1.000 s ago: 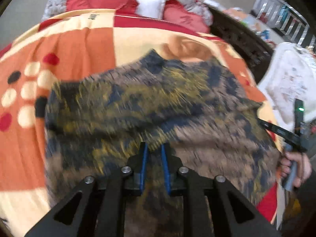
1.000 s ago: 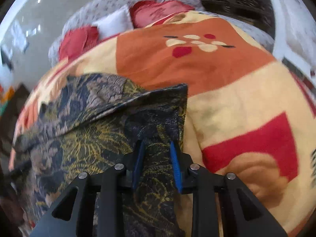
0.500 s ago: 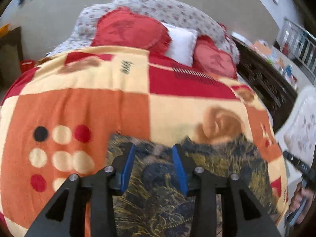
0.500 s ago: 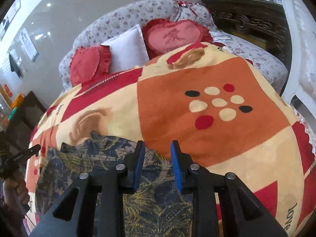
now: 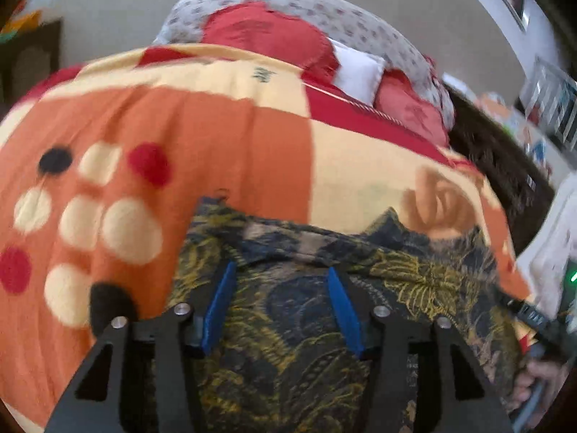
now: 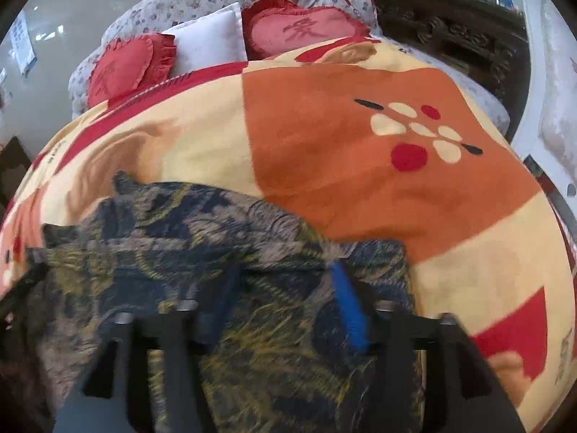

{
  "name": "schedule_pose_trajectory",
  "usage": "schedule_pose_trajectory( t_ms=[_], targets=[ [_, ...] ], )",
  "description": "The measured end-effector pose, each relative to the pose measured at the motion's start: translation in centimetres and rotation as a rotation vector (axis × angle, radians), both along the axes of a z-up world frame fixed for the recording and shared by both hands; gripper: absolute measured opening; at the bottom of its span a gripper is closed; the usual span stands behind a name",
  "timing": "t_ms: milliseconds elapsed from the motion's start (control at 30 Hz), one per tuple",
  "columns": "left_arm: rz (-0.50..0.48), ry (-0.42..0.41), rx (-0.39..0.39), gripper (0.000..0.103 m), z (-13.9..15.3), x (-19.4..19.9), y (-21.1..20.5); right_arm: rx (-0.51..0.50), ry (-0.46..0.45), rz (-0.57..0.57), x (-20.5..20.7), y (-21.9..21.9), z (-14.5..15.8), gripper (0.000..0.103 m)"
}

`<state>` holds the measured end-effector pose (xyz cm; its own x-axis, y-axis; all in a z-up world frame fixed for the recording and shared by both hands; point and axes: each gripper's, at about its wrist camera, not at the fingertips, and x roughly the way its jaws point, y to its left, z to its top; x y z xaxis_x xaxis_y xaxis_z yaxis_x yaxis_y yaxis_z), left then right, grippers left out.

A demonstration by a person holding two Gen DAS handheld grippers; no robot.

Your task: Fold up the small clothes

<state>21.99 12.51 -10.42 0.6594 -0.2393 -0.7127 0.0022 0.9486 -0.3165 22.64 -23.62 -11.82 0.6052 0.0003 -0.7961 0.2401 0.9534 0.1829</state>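
Both my grippers — left (image 5: 279, 274), right (image 6: 285, 270) — hang spread wide, gripping nothing, over the patterned garment (image 5: 306, 324) on the blanket (image 5: 223, 137).

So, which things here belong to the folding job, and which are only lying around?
Part of the job:
- patterned dark garment, lying on the blanket
- left tool, open above it
- right tool, open above it

Just lying about:
- orange patchwork blanket
- red heart cushions
- white pillow
- dark carved cabinet

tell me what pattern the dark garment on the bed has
Navy and tan fabric garment with yellow leaf-like print, clearest in the left wrist view.
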Motion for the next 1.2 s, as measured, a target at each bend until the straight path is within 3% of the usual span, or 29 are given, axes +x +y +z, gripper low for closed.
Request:
schedule_pose_trajectory(
  t_ms=[67, 333, 400, 433, 467, 633, 700, 767, 833, 900, 1033, 1200],
  targets=[
    [0.014, 0.004, -0.008, 0.048, -0.2, 0.1, 0.2, 0.083, -0.004, 0.001, 0.4, -1.3, -1.0, 0.079],
    [0.019, 0.029, 0.106, 0.053, -0.3, 1.6, -1.7, 0.096, -0.030, 0.033, 0.1, -1.8, -1.0, 0.081],
    [0.012, 0.028, 0.117, 0.056, -0.3, 1.3, -1.8, 0.062, -0.031, 0.031, -0.5, -1.2, 0.2, 0.074],
    [0.012, 0.028, 0.114, 0.056, -0.3, 1.3, -1.8, 0.042, -0.045, 0.038, -1.0, -0.7, 1.2, 0.060],
    [0.012, 0.028, 0.113, 0.056, -0.3, 1.3, -1.8, 0.022, -0.064, 0.057, -2.1, 0.0, 2.4, 0.053],
    [0.005, 0.032, 0.129, 0.059, -0.4, 1.4, -1.9, -0.016, -0.175, 0.244, -7.2, 5.3, 6.5, 0.052],
    [0.002, 0.033, 0.143, 0.060, -0.4, 1.5, -2.1, -0.017, -0.164, 0.281, -8.1, 6.7, 6.1, 0.044],
    [0.000, 0.034, 0.155, 0.060, -0.4, 1.5, -2.3, -0.045, -0.126, 0.269, -8.5, 7.4, 4.6, 0.029],
    [0.000, 0.035, 0.170, 0.060, -0.4, 1.5, -2.5, 0.000, -0.012, 0.256, -7.9, 7.3, 1.4, 0.025],
    [0.000, 0.034, 0.180, 0.061, -0.4, 1.5, -2.7, -0.009, -0.064, 0.256, -9.0, 7.5, -0.2, 0.024],
    [0.000, 0.034, 0.182, 0.061, -0.4, 1.5, -2.7, -0.075, -0.065, 0.252, -9.1, 8.5, -0.2, 0.024],
    [-0.001, 0.034, 0.181, 0.061, -0.4, 1.5, -2.8, -0.060, -0.075, 0.248, -9.3, 8.5, -0.2, 0.024]
  ],
)
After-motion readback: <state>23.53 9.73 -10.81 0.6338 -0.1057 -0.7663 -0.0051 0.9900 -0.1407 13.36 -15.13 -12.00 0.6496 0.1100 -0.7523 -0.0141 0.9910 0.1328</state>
